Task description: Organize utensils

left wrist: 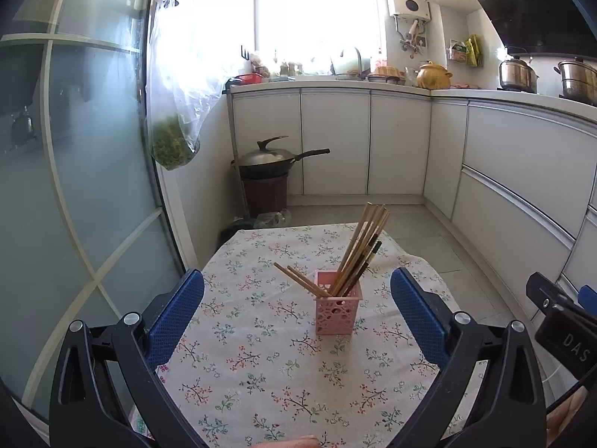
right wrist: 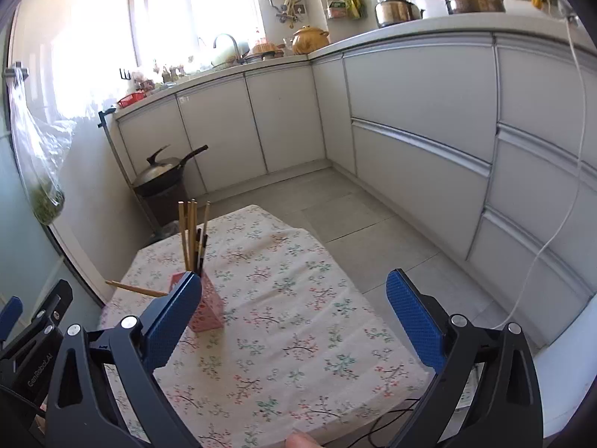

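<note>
A pink perforated holder (left wrist: 337, 311) stands upright on the floral tablecloth (left wrist: 261, 366), filled with several chopsticks (left wrist: 360, 254): wooden ones and a couple of dark ones lean right, two wooden ones lean left. My left gripper (left wrist: 296, 298) is open, its blue pads well apart on either side of the holder and nearer the camera, with nothing between them. In the right wrist view the holder (right wrist: 209, 311) is partly hidden behind the left blue pad. My right gripper (right wrist: 294, 298) is open and empty over the cloth, to the right of the holder.
White kitchen cabinets (left wrist: 503, 171) run along the back and right. A wok on a dark bin (left wrist: 266, 171) stands on the floor beyond the table. A plastic bag of greens (left wrist: 173, 142) hangs by the glass door (left wrist: 74, 186). Pots sit on the counter (left wrist: 518, 74).
</note>
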Available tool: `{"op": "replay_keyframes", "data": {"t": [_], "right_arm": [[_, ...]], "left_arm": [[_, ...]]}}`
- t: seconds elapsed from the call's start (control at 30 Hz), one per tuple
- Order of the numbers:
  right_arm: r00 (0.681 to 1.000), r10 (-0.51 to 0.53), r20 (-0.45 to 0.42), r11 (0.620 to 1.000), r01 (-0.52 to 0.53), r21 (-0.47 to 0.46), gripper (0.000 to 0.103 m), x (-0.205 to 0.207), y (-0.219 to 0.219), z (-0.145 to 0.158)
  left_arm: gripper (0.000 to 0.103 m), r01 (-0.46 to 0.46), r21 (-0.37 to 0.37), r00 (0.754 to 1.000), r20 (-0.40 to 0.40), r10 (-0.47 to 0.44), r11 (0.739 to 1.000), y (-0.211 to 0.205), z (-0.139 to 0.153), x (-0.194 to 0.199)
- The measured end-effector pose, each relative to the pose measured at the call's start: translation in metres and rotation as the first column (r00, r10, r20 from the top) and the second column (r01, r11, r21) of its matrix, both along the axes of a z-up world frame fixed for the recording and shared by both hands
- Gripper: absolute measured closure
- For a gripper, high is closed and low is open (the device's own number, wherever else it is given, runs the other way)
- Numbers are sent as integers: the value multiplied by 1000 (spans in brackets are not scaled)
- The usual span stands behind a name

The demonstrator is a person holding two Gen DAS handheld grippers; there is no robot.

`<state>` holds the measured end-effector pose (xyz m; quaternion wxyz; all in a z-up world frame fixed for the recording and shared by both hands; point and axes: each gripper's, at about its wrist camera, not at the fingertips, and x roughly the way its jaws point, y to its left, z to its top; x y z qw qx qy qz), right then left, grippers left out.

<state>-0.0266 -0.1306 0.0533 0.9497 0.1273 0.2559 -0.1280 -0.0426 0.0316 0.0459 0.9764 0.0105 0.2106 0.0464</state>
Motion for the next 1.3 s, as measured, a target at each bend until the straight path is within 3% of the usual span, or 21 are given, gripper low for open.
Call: {"op": "replay_keyframes", "data": {"t": [0.4,1.3], "right_arm": [[1000,-21,-20,998,20,-65,7,-4,8,-2],[998,-18,-53,999,16,-38,7,-2,5,-9]], "left_arm": [[7,28,16,999,15,-28,999,-7,1,-3],[7,24,9,999,-22,-24,1000,-8,-5,7]]}}
